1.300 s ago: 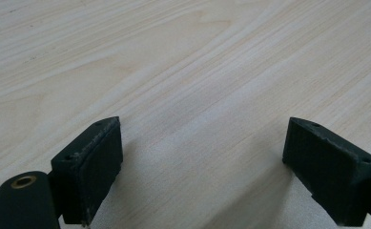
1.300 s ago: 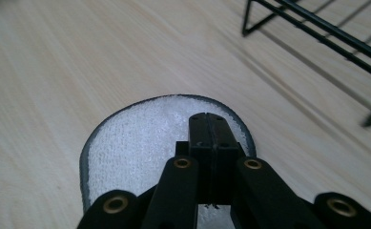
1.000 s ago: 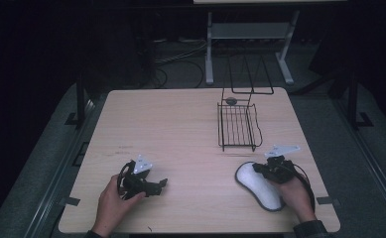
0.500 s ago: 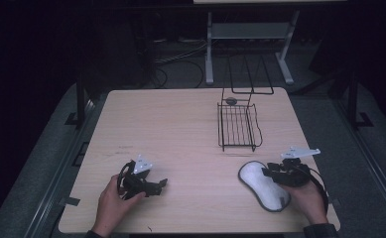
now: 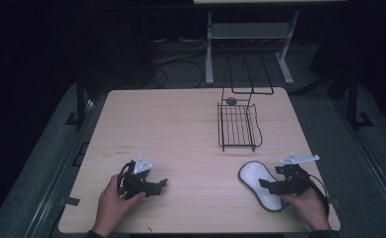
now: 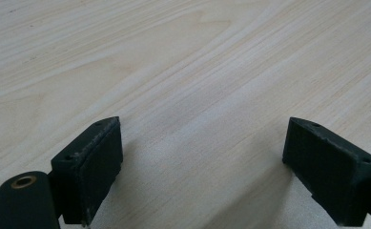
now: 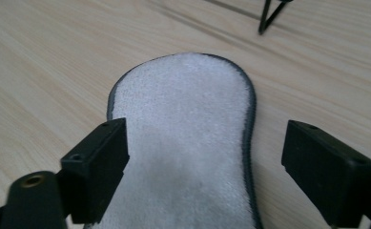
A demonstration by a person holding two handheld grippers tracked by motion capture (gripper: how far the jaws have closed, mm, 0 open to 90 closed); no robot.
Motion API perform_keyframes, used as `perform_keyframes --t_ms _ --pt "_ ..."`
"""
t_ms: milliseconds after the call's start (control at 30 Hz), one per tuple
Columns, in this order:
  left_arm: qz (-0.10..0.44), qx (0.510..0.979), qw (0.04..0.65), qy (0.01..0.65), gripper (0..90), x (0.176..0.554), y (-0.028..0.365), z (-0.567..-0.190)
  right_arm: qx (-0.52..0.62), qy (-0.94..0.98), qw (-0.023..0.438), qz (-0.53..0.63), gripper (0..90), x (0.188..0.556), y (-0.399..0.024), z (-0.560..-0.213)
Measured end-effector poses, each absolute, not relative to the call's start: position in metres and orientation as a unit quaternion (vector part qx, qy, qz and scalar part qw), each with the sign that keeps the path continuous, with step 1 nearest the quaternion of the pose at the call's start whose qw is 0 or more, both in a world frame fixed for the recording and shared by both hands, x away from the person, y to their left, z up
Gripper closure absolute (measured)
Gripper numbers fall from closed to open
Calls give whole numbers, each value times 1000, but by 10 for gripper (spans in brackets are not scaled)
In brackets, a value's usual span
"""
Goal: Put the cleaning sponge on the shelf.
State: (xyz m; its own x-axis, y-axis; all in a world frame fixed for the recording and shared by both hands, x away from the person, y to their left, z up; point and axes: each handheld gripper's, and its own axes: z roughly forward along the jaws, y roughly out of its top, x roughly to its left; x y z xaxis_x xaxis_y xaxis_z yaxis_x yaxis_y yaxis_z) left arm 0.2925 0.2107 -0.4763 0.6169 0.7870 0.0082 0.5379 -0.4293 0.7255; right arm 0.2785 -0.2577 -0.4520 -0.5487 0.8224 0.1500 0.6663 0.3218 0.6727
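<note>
Insole lies flat on the worktop, right gripper's jaws wide above it.

The white insole with its grey rim lies near the front right of the worktop, just in front of the wire rack. The right gripper has just been opening; its jaws stand wide, one over the fleece and one past its rim, pressing nothing. The left gripper sits well apart at the front left, jaws wide over bare wood.
</note>
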Motion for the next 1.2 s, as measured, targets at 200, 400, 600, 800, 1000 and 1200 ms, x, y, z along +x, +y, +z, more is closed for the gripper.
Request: perform_keyframes --t_ms 200,400,600,800,1000,1200 --pt "176 827 353 401 125 292 211 -476 453 816 106 345 130 279 -251 -456" --pt "176 827 353 401 125 292 211 -476 451 822 103 333 114 280 -247 -460" --pt "176 827 353 401 125 292 211 -476 447 828 101 322 108 281 -244 -463" --pt "176 827 353 401 125 292 211 -476 447 833 98 311 110 282 -241 -465" --pt "176 827 353 401 125 292 211 -476 446 835 92 308 148 283 -241 -466" --pt "176 827 353 401 125 292 211 -476 441 838 90 309 194 282 -240 -464"
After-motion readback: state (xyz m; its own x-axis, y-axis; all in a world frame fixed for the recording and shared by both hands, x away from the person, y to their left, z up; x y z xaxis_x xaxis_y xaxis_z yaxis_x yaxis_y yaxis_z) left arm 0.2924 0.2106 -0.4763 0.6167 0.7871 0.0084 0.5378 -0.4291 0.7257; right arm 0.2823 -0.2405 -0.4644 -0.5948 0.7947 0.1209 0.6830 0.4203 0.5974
